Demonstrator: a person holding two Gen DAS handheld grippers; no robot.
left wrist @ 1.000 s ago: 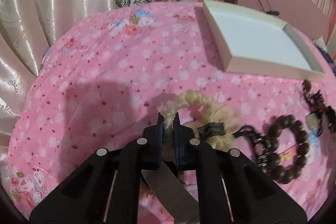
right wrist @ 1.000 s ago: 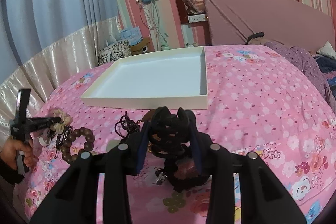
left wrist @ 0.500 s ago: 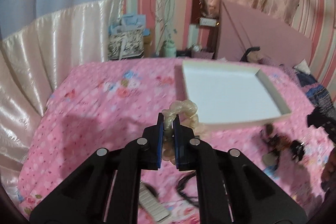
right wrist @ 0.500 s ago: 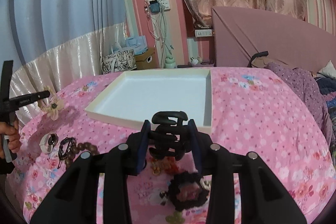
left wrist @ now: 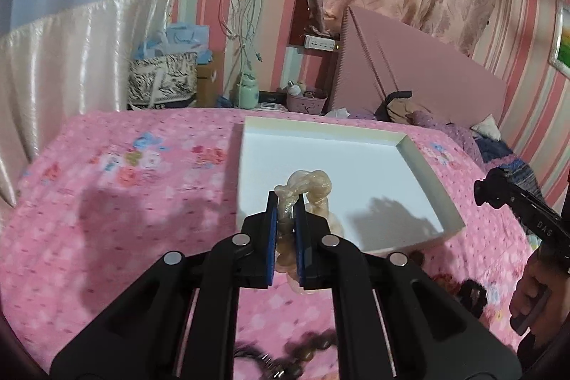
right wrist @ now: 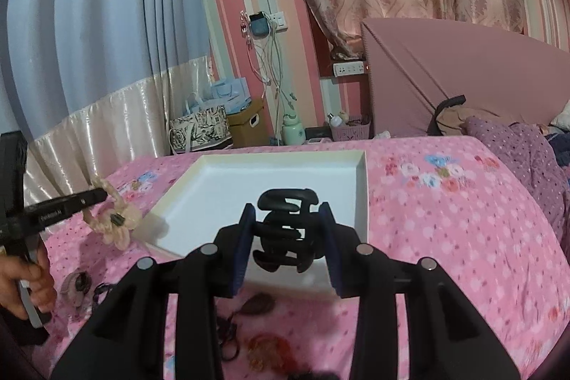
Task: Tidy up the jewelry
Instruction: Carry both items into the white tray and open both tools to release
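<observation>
Both wrist views look down along their fingers, close over the bed, sharing the white tray (left wrist: 424, 162).

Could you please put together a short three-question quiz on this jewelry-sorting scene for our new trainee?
1. True or false: the white tray already holds several items.
2. Which item is the right gripper shut on?
A. the black claw clip
B. a wooden bead bracelet
C. a silver watch
3. Fill in: the left gripper is shut on the cream ____.

Key:
1. False; no item lies in it, and both held items are off the bedspread.
2. A.
3. scrunchie.
</observation>
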